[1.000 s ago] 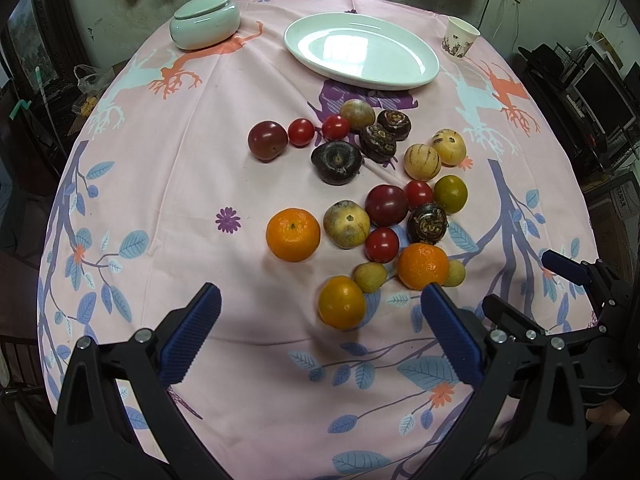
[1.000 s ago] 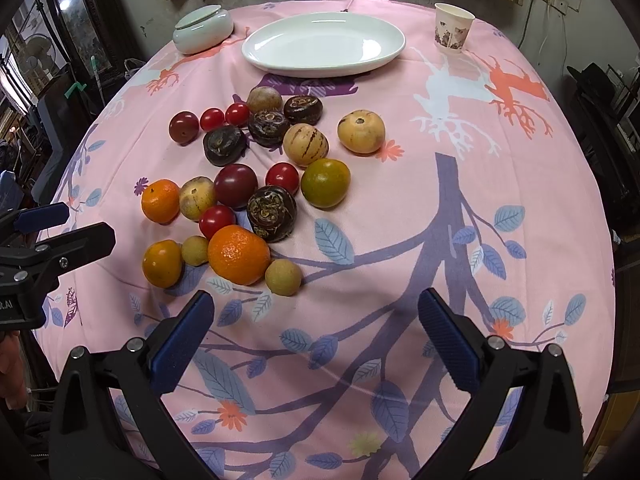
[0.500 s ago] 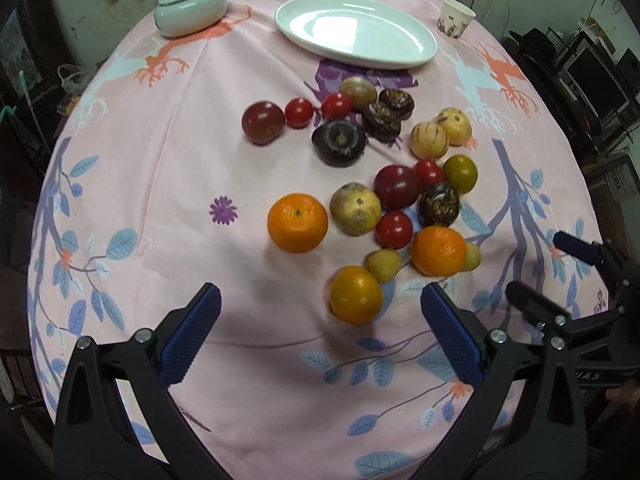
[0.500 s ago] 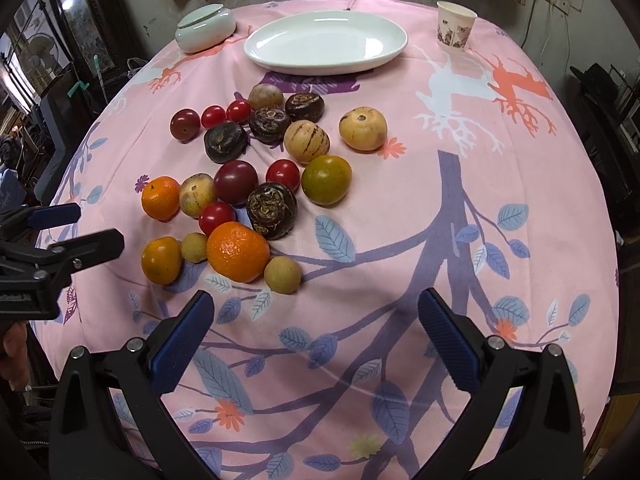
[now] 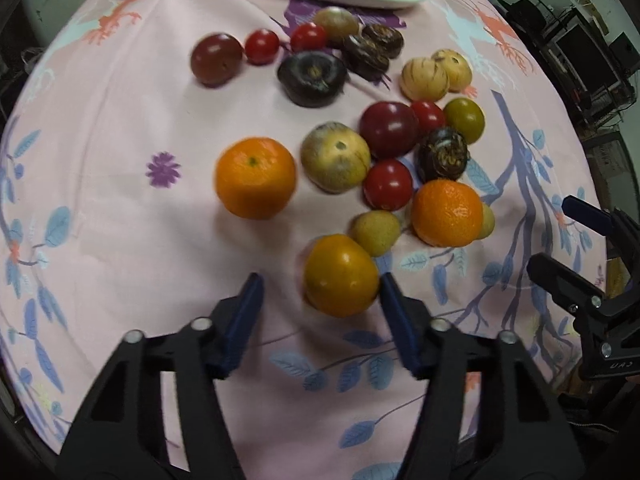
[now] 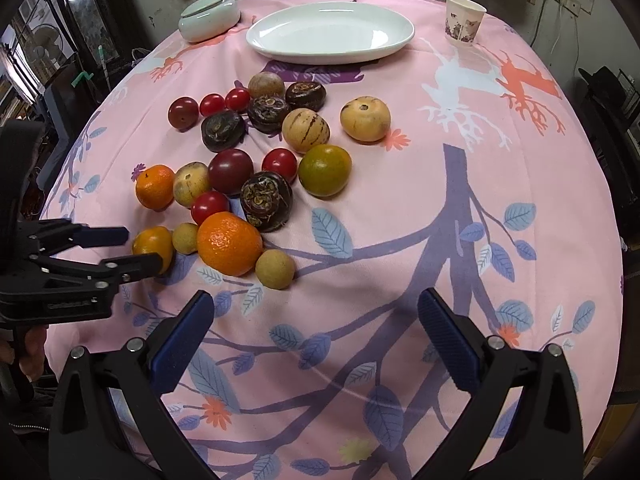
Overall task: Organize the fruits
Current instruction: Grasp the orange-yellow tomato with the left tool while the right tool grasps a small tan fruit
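Left wrist view: the left claw (image 5: 320, 296) sits low over the pink, leaf-printed cloth of the desk (image 5: 120, 240), its blue-padded fingers (image 5: 244, 312) apart, with the smooth yellow-orange round fruit (image 5: 340, 276) between them. The finger at 3 o'clock looks just beside the skin, while the one at 9 o'clock stands off. As I judge it, the step is to grasp this fruit; doing it well means shifting the claw toward 3 o'clock so the fruit is centred, closing gently across its widest part, and lifting straight up so the small tan-green round fruit (image 5: 376, 230) touching it at 1 o'clock is not rolled. The claw points forward and slightly downward.

Right wrist view: the right claw (image 6: 320, 332) hovers near the desk's front edge, fingers wide apart, gripping nothing. The same yellow-orange fruit (image 6: 150, 242) lies at 10 o'clock, partly hidden by the left claw (image 6: 138, 246). The white oval ceramic plate (image 6: 328, 34), probably the destination, rests bare at 12 o'clock.
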`<state>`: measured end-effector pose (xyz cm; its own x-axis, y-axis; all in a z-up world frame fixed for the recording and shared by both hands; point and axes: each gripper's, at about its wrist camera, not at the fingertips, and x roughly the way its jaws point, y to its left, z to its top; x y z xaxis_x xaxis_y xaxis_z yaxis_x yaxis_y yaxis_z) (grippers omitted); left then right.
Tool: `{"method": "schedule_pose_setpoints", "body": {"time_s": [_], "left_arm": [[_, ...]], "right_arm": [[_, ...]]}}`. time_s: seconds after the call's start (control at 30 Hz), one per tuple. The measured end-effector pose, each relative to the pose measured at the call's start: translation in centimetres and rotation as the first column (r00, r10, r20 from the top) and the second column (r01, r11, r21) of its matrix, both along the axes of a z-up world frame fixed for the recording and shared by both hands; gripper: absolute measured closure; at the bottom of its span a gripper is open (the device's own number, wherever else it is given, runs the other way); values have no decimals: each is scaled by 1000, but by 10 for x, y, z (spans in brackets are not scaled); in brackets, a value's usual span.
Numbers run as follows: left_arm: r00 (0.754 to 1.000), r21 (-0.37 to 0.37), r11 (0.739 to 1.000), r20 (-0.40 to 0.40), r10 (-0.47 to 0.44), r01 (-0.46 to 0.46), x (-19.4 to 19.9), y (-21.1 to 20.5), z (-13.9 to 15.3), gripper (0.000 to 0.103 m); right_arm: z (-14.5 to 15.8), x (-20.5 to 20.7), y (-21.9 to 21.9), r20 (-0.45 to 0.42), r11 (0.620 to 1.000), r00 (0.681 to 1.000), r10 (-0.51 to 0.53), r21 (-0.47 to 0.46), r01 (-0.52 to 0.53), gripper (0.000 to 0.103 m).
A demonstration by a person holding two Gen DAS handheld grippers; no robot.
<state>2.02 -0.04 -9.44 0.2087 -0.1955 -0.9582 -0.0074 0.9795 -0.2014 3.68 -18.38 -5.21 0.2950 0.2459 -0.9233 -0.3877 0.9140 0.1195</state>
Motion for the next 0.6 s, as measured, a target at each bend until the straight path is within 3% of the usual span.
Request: {"method": "schedule_pose_setpoints", "body": {"time_s": [0.07, 0.2, 0.33, 0.37, 0.4, 0.47, 0.6], "left_arm": [[1000, -29, 999, -9, -15, 14, 2, -5, -3, 64], [1000, -15, 1000, 15, -13, 13, 3, -6, -1, 64], [999, -13, 1000, 51, 19, -18, 3, 3, 8, 64], [998, -15, 1000, 52, 20, -19, 3, 5, 9, 64], [998, -15, 1000, 51, 21, -20, 3, 7, 10, 64], [999, -23, 999, 41, 29, -28, 4, 10, 7, 64], [999, -41, 998, 28, 41, -40, 3, 16, 3, 64]], "right_arm": [[-1, 1, 0, -3, 1000, 1000, 1, -3, -1, 1], [-3, 3, 3, -16, 1000, 999, 28, 12, -28, 1], [-6, 1, 17, -21, 990, 991, 131, 51, -130, 1], [-9, 1, 21, -24, 988, 988, 151, 44, -150, 8], [-14, 1, 26, -39, 984, 984, 174, 34, -172, 27], [-23, 4, 32, -65, 981, 979, 195, 5, -195, 44], [-34, 9, 36, -81, 979, 976, 200, -12, -202, 58]]}}
